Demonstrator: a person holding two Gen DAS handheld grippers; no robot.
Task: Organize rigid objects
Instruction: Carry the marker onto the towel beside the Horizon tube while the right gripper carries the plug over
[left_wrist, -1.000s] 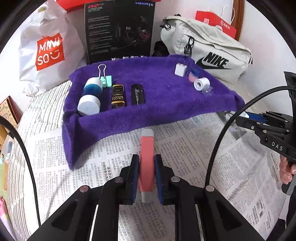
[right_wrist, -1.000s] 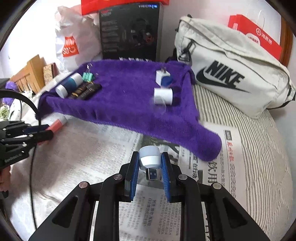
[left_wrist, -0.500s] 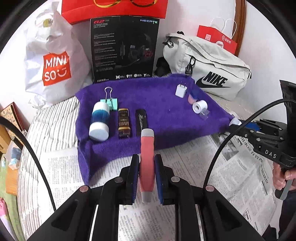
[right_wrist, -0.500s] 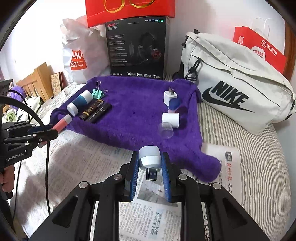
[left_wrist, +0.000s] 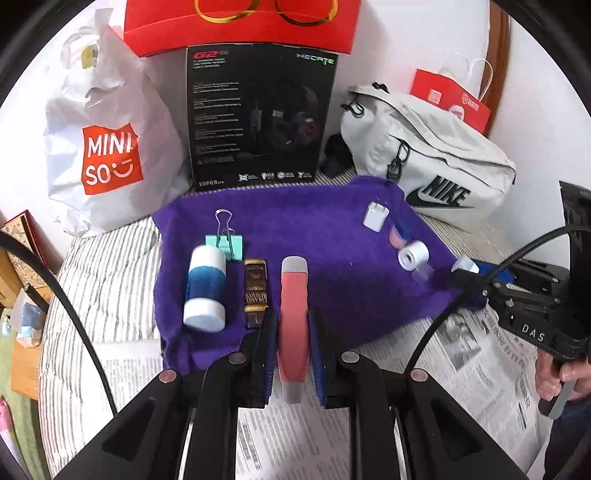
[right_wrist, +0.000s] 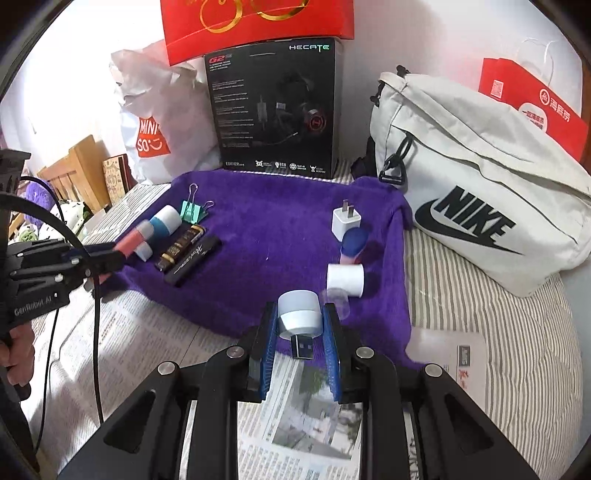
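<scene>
Both hand-held grippers have risen and advanced from the newspaper toward the purple towel (left_wrist: 332, 236) on the bed. On the left, the left hand-held gripper (left_wrist: 294, 343) stays clamped on a pink tube with grey ends (left_wrist: 293, 317), held over the towel's near edge, just right of a blue-and-white bottle (left_wrist: 205, 288) and gold lighter (left_wrist: 255, 291). On the right, the right hand-held gripper (right_wrist: 300, 332) is clamped on a small white USB lamp (right_wrist: 299, 314) above the towel's near edge, near a white spool (right_wrist: 345, 279).

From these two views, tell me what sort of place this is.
Probably a bedroom at home: a striped mattress serves as the work surface, with shopping bags and a sling bag against the wall.
</scene>
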